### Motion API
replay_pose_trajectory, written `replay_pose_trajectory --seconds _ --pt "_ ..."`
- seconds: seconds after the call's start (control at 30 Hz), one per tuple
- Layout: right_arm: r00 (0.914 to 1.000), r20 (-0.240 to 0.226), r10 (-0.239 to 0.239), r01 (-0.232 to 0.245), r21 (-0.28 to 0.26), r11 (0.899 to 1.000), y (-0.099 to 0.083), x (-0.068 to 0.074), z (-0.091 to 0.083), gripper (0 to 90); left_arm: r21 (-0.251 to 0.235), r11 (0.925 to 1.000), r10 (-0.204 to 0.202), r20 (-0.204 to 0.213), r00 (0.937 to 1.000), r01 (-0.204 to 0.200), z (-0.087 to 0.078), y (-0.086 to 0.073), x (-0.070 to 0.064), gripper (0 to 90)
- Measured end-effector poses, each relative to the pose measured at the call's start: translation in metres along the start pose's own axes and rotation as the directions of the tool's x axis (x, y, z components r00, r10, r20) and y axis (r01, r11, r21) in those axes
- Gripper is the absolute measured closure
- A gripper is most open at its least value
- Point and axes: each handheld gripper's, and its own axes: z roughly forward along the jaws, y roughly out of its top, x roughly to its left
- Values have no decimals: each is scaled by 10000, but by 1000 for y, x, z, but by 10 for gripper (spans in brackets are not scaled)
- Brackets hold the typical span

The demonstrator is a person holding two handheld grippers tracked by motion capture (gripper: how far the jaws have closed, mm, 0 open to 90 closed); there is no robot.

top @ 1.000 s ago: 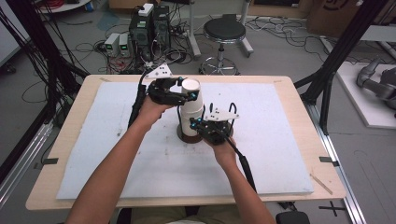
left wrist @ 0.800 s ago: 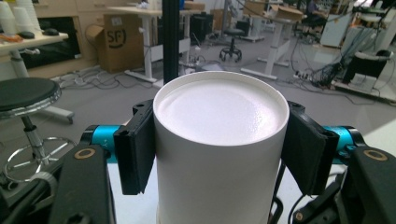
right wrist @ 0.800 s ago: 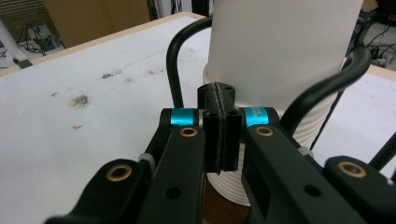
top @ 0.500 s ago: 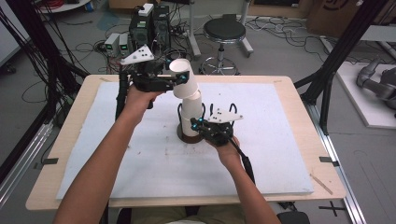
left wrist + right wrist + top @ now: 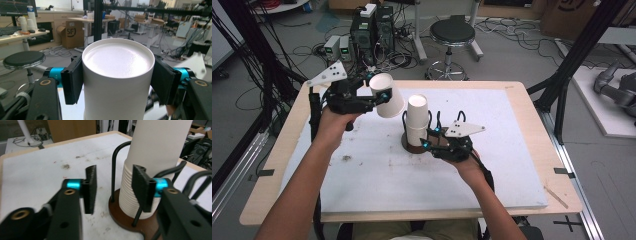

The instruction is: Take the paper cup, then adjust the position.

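Your left tool (image 5: 379, 96) clamps paper cup (image 5: 388, 101), tilted, lifted clear left of stack (image 5: 417, 121). Your right tool (image 5: 430, 143) gapes open beside stack in wire holder (image 5: 409, 145) on surface (image 5: 362, 175), likely steadying.

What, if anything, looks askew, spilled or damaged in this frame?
Nothing is spilled or damaged. The white cup clamped in the left gripper is tilted in mid-air; the cup stack stands upright in its holder. Small brown stains mark the mat.
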Motion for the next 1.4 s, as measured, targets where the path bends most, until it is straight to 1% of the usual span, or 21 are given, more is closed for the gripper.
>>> replay_pose_trajectory --seconds 0.1,0.17,0.2,0.27,0.3,0.33,0.37,0.4,0.5,0.6,0.63,0.7,0.73,0.8,0.87,1.0,1.13,1.17,1.2,1.3,1.4 --pt "10000 62 52 -52 -54 10000 -3 -2 -11 476 71 10000 -36 -102 9999 36 -12 -11 -2 334" --pt "9999 94 -55 56 -17 10000 -5 -3 -17 440 163 9999 -11 -110 9999 12 -18 -21 -4 334" --pt "9999 45 -130 130 -31 9999 -8 -4 -23 388 187 9998 7 -99 10000 -5 -20 -24 -4 334" --pt "9999 63 -144 145 -63 9999 -9 -5 -25 377 276 9996 -13 -56 10000 14 -23 -32 -6 334" --pt "9997 141 -222 224 -135 9997 -12 -5 -30 362 356 9994 -22 -21 10000 22 -24 -37 -7 334" --pt "9996 141 -251 254 -156 9996 -13 -5 -32 359 405 9992 -28 -25 10000 29 -24 -40 -8 334" --pt "9994 149 -310 313 -230 9992 -14 -5 -34 354 588 9983 16 54 10000 -19 -24 -49 -9 334" --pt "9994 136 -318 321 -230 9992 -14 -5 -36 344 588 9983 16 54 10000 -19 -24 -49 -9 333" --pt "9987 222 -467 474 -316 9984 -16 -6 -38 314 778 9970 -30 140 9999 19 -23 -60 -12 334" --pt "9995 103 -304 308 -318 9990 -17 -9 -38 304 904 9959 -74 231 9997 53 -20 -67 -15 334" --pt "9999 17 -158 159 -326 9993 -19 -9 -39 281 957 9954 -54 240 9997 31 -18 -69 -17 334" --pt "9995 35 -314 315 -352 9989 -19 -9 -40 245 1041 9946 -9 295 9996 -22 -16 -71 -21 333" --pt "9995 35 -314 315 -352 9989 -19 -9 -40 245 1089 9940 43 346 9994 -80 -14 -72 -23 333" --pt "9996 -31 -290 288 -485 9984 -19 -8 -42 208 1155 9933 47 430 9991 -97 -11 -73 -26 333" --pt "9990 -285 -351 334 -549 9979 -19 -7 -44 207 1188 9929 35 494 9988 -94 -8 -74 -29 333" --pt "9981 -422 -446 421 -590 9974 -19 -5 -44 207 1168 9930 58 744 9972 -145 -3 -74 -34 333" --pt "9972 -574 -485 449 -626 9970 -19 -5 -43 207 1282 9917 -6 936 9956 -115 1 -76 -37 333" --pt "9965 -655 -514 468 -695 9965 -18 -5 -42 202 1283 9917 -112 1098 9939 -30 3 -79 -39 333" --pt "9959 -730 -527 478 -675 9966 -18 -4 -42 202 1283 9917 -112 1098 9939 -30 3 -79 -39 333" --pt "9947 -879 -531 471 -682 9966 -19 -3 -41 191 1338 9910 -116 1355 9907 -67 8 -83 -42 334" --pt "9935 -957 -616 548 -724 9959 -19 -1 -40 189 1349 9909 -279 1716 9848 45 14 -87 -47 334"
